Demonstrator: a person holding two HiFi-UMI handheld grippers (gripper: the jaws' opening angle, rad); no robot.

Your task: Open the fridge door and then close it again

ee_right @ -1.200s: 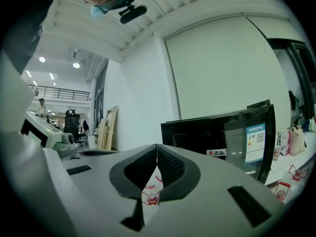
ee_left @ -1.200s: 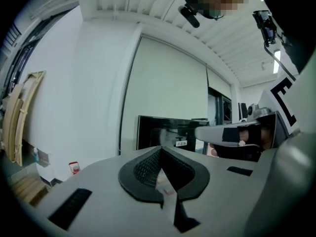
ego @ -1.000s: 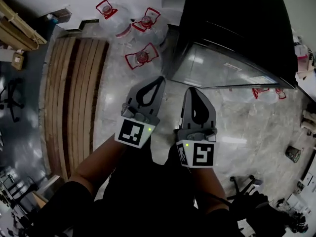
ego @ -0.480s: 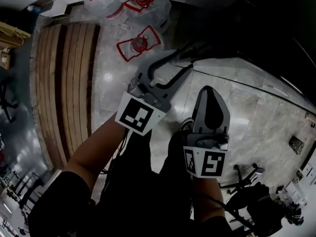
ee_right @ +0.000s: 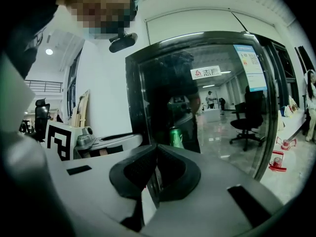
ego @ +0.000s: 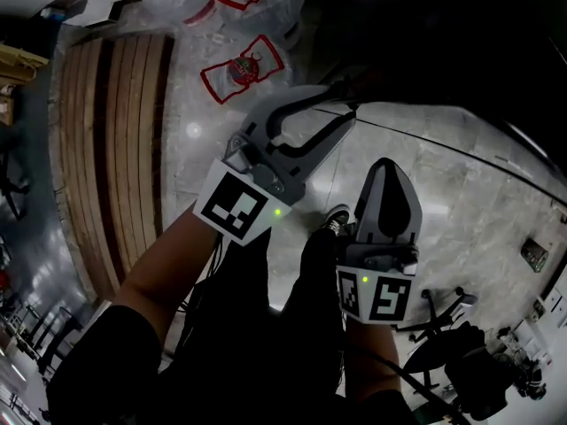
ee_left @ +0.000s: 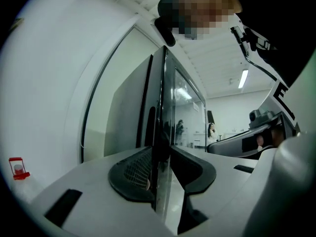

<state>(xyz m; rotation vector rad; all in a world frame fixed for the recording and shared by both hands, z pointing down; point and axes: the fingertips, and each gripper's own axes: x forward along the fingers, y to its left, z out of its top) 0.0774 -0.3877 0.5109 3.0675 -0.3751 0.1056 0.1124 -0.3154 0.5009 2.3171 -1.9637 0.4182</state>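
Left fingers (ee_left: 131, 174) just closed onto glossy glass fridge door (ee_left: 186, 110) edge; right fingers (ee_right: 134, 174) clenched, empty.

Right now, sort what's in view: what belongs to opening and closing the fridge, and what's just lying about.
Job in hand:
fridge
fridge door

Lying about:
water jugs
wooden slats
office chair

The right tongs (ee_right: 157, 149) are closed, tips touching, and they hold nothing. Just past them stands the fridge door (ee_right: 222, 112), made of glass in a black frame. A green can (ee_right: 176, 137) shows through the glass. A blue paper label (ee_right: 251, 65) sticks near the door's top corner. Wooden boards (ee_right: 81, 113) lean on the white wall (ee_right: 106, 93) at the left.
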